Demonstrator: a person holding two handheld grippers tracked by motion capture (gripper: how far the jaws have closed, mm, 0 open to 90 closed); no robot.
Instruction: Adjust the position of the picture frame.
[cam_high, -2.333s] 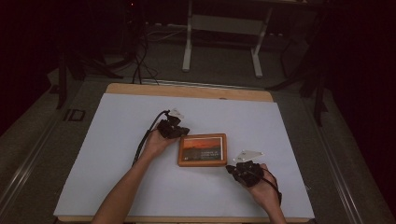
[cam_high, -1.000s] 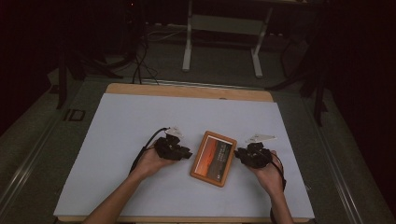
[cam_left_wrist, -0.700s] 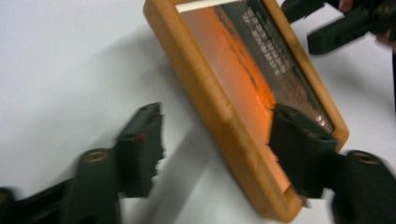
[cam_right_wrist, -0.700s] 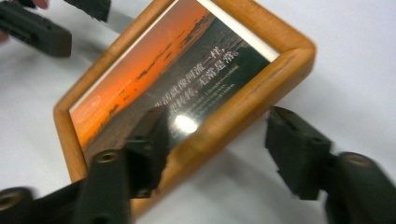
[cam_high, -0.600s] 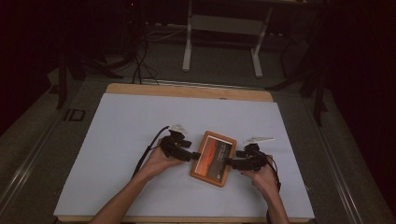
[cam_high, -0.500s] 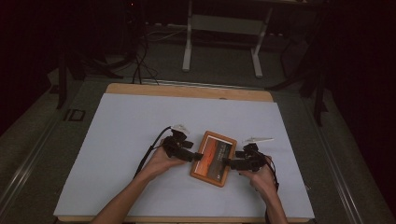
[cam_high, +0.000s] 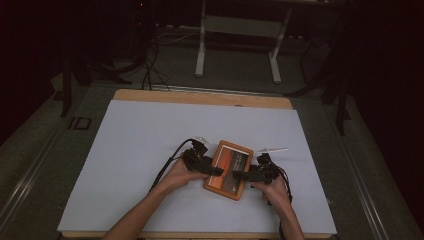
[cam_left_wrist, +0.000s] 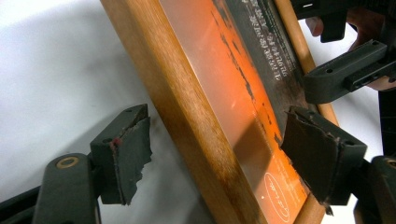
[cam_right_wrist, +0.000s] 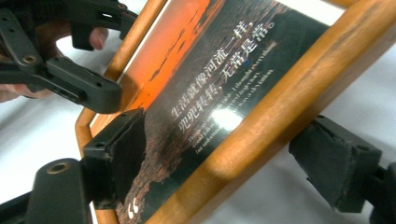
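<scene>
Two claws are meeting on one wooden picture frame (cam_high: 229, 169), lying turned at an angle on the white-covered tabletop (cam_high: 140, 145), near its front edge and a little right of centre.

High view: left claw (cam_high: 216, 171) is reaching in from the frame's left side, right claw (cam_high: 239, 175) from its right, a hand behind each: left hand (cam_high: 179, 175), right hand (cam_high: 272, 187). Tips are sitting over the frame's face, close to each other. A cable (cam_high: 170, 159) is looping back from the left claw. How wide the jaws stand is too small to read here.

Left gripper view: the frame (cam_left_wrist: 219, 116) is running between the jaws, which are standing wide apart, one pad over bare tabletop, the other over the orange print. Neither pad is pressing the wood as far as I can tell. The right claw (cam_left_wrist: 348, 70) is showing at upper right.

Right gripper view: jaws likewise spread, straddling one wooden rail (cam_right_wrist: 280, 112), one pad on the glossy print side, the other outside the frame. Contact is unclear. White Chinese lettering (cam_right_wrist: 219, 88) on the dark part of the print is legible here, and the left claw (cam_right_wrist: 79, 88) is lying across the frame's far corner.
</scene>
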